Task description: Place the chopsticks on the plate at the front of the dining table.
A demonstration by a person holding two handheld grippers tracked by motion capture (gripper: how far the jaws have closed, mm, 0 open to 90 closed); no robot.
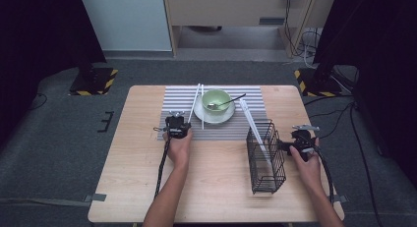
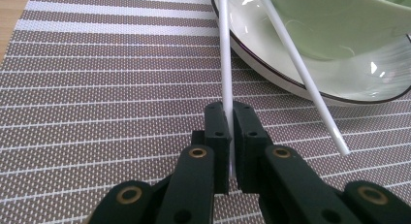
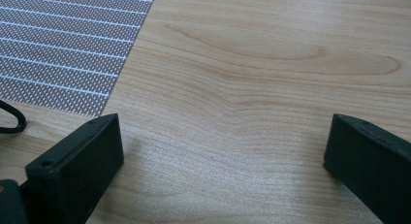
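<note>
1. My left gripper (image 1: 178, 127) sits left of centre in the high view, at the lower left edge of the striped mat (image 1: 182, 97). In the left gripper view its jaws are clamped tight on a white chopstick (image 2: 225, 64), which runs up from between the pads to the top of the frame.
2. That chopstick lies low over the mat; its far end passes the plate rim. I cannot tell whether it touches the rim.
3. A second chopstick (image 2: 300, 69) lies slanted, right of centre in the left gripper view, its upper part over the plate (image 2: 291, 73) and its lower tip over the mat.
4. A green bowl (image 1: 216, 100) stands on the plate, centre top of the table (image 1: 147, 187), with a spoon (image 1: 227, 102) in it.
5. My right gripper (image 1: 301, 140) is right of centre in the high view, just beside the black wire basket (image 1: 266, 158). Its jaws stand wide apart over bare wood and hold nothing.
6. A long white piece (image 1: 253, 124) leans into the basket from the mat.
</note>
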